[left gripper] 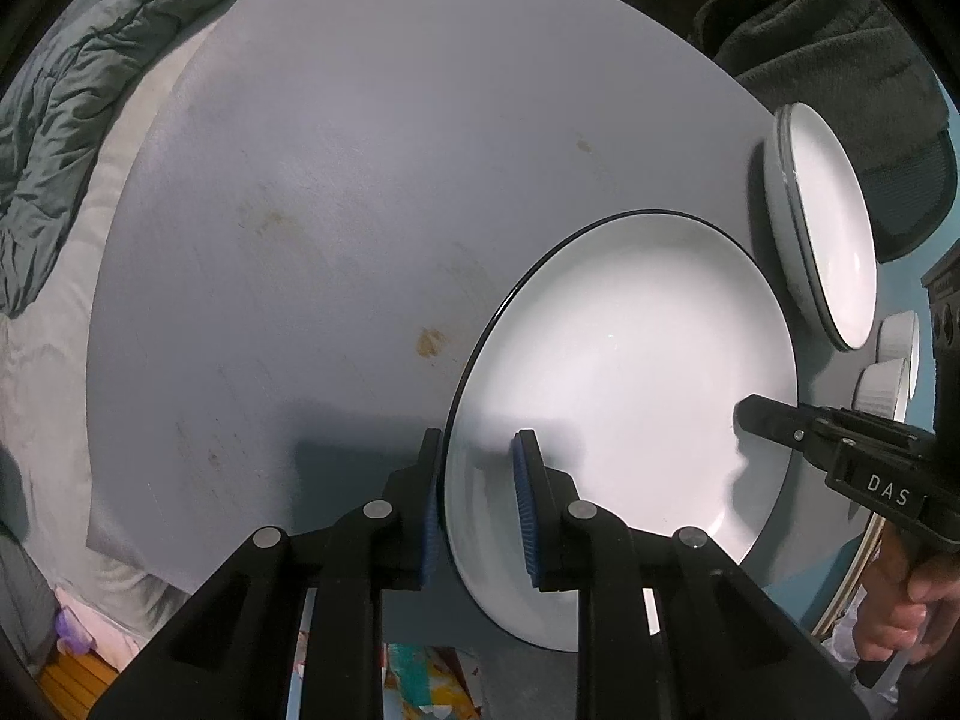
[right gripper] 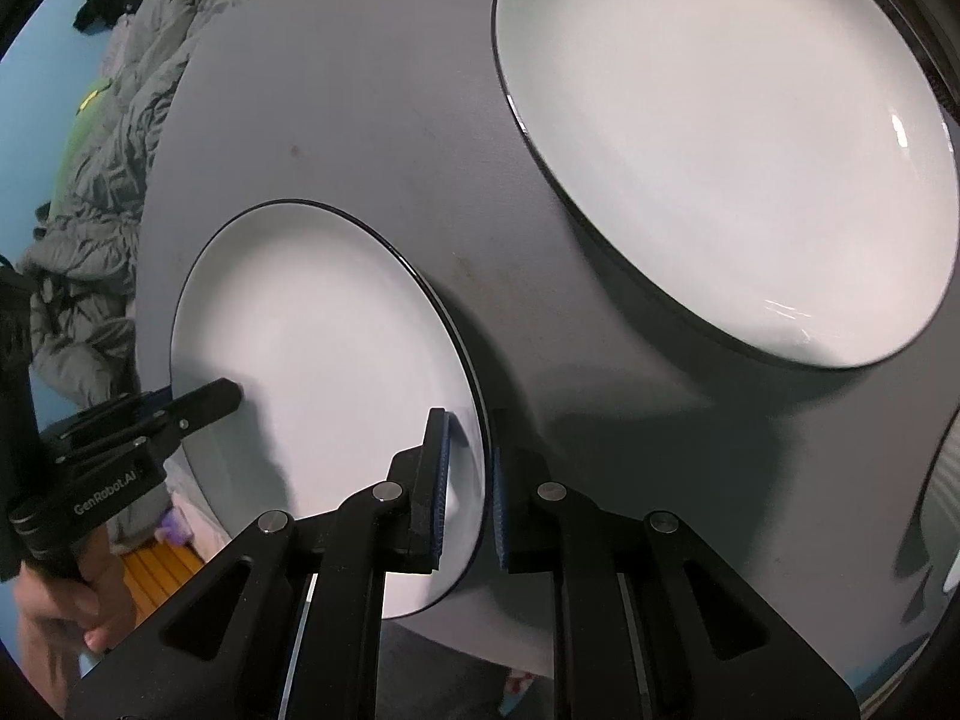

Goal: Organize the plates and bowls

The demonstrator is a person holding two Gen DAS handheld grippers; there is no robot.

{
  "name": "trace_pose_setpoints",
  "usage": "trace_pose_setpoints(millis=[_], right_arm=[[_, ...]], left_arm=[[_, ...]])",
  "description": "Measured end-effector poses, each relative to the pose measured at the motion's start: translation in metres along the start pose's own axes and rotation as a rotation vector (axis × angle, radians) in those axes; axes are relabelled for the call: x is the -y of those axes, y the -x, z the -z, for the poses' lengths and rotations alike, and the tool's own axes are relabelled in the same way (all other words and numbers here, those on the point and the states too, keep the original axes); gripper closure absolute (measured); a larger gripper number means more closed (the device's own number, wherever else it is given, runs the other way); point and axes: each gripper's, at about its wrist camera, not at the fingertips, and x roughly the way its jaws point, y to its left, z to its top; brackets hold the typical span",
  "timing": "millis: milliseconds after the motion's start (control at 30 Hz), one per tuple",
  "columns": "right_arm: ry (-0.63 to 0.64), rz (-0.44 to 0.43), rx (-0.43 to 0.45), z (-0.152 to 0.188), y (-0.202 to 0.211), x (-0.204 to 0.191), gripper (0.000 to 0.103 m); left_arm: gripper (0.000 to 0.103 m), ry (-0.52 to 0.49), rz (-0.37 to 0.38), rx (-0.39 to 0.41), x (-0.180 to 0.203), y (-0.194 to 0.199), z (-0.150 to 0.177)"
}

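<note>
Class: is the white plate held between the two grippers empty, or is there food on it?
Empty: the plate shows only bare white surface inside its dark rim.

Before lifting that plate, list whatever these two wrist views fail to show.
- Underside of the held plate: hidden by the plate itself in both views, so the outer finger pads' contact is unseen.
- Ribbed white bowls: mostly hidden behind the right gripper and cut off by the left wrist view's right edge; their count is unclear.
- Stacked plates: cut off by the right wrist view's top edge; only the rim layers hint at how many.
</note>
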Motion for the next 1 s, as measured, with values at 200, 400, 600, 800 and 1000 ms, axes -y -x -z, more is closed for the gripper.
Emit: trace_pose_setpoints(millis=[200, 400, 600, 800, 1000], right_arm=[[0.000, -0.003, 0.012, 0.006, 0.017, 0.007, 0.091], [-0.014, -0.007, 0.026, 0.007, 0.037, 0.010, 0.091], [-0.041, -0.020, 0.045, -0.001, 0.054, 0.014, 0.090], [-0.059, -0.011, 0.078, -0.007, 0.073, 0.029, 0.090], [-0.097, -0.018, 0.102, -0.022, 0.087, 0.055, 0.090]], left_arm=[[0.081, -0.003, 0.015, -0.002, 0.013, 0.011, 0.004], [0.081, -0.025, 0.016, 0.015, 0.029, 0.033, -0.003], [0.081, -0.063, 0.032, 0.043, 0.037, 0.056, -0.016], [0.081, -0.104, 0.037, 0.056, 0.069, 0.062, -0.034], [0.081, -0.155, 0.037, 0.064, 0.106, 0.055, -0.049]])
